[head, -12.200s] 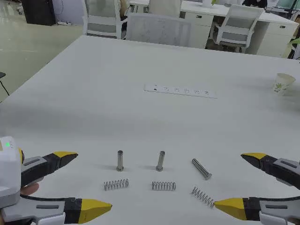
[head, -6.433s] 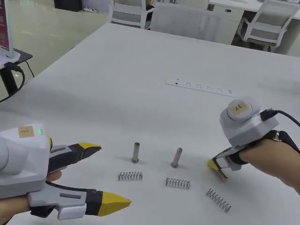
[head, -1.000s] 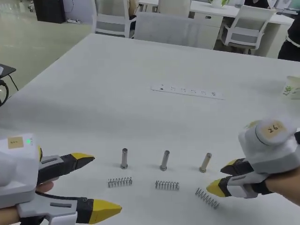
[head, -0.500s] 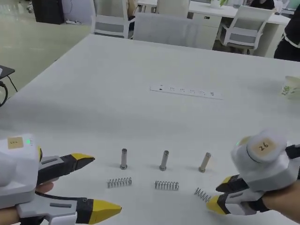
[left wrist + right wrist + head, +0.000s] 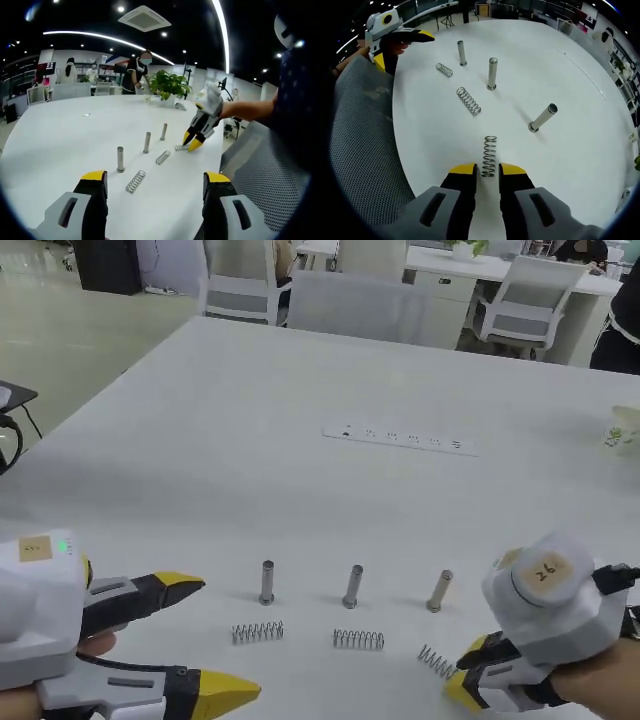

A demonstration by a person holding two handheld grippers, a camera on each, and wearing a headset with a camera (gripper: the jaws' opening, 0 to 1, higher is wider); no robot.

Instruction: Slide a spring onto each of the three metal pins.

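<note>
Yellow right claw (image 5: 488,170) barely open astride spring (image 5: 490,151), contact unclear (left claw (image 5: 155,176) wide open)

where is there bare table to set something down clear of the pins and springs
The wide bare stretch of table between the power strip and the pins is free, and so is the far side beyond the strip. The near edge is crowded: pins, springs, and the right gripper at the right-hand spring.

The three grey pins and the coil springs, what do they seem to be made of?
Grey cylindrical pins: likely steel, smooth with a dull sheen and highlights along the shafts. Small coil springs: thin silvery wire, probably steel, glinting on each turn.
</note>
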